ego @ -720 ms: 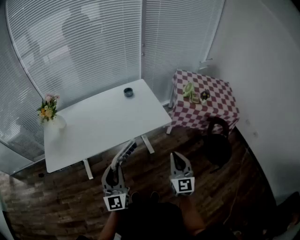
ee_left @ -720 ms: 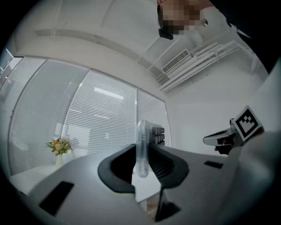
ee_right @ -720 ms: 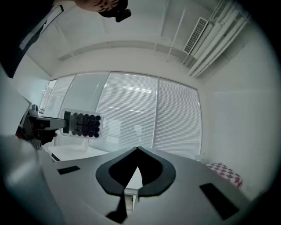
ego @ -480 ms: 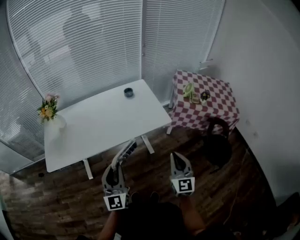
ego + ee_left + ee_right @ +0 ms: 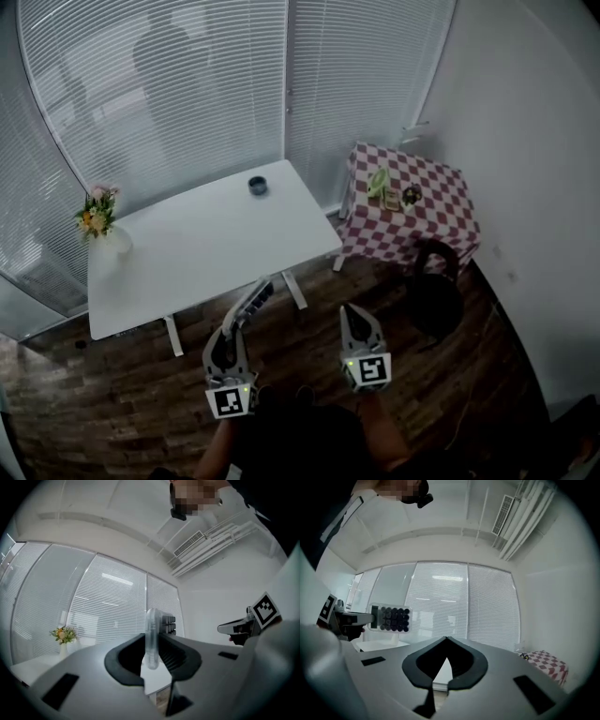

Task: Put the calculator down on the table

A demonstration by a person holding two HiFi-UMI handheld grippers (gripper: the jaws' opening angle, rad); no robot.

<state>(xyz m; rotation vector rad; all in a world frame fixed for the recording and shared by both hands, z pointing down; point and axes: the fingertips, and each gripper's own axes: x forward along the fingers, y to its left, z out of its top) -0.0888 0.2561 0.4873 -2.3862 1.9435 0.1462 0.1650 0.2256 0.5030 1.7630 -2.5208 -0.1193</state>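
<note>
Half a second on, almost nothing has moved: the left gripper (image 5: 232, 330) hangs where it did above the wooden floor (image 5: 122, 394), its jaws still clamped narrow on the near end of the calculator (image 5: 251, 302). The calculator stands on edge and juts forward toward the table (image 5: 187, 253). From the left gripper view it shows as a thin upright strip between the jaws, with its dark keys turned to the right. The right gripper (image 5: 348, 311) holds level just beside it, as before, jaws drawn together with nothing between them. Only the head camera seems to have shifted a little, nudging the whole scene in the picture. In the head view the calculator's far end reaches about to the table's near edge, but it is in the air and touches nothing, and whether it is yet over the tabletop cannot be told. That leaves the task where it was. The carry is stalled or only creeping, the calculator is not yet down, and the likely next move is to bring the left gripper forward over the bare white top, lower it and lay the calculator flat before letting go. There is plenty of room to do so. The only things on the table are a small dark cup (image 5: 257, 185) near its far edge and flowers (image 5: 94, 214) at the far left corner. Beyond stand a checked cloth (image 5: 422, 225) and the blinds (image 5: 187, 94).
</note>
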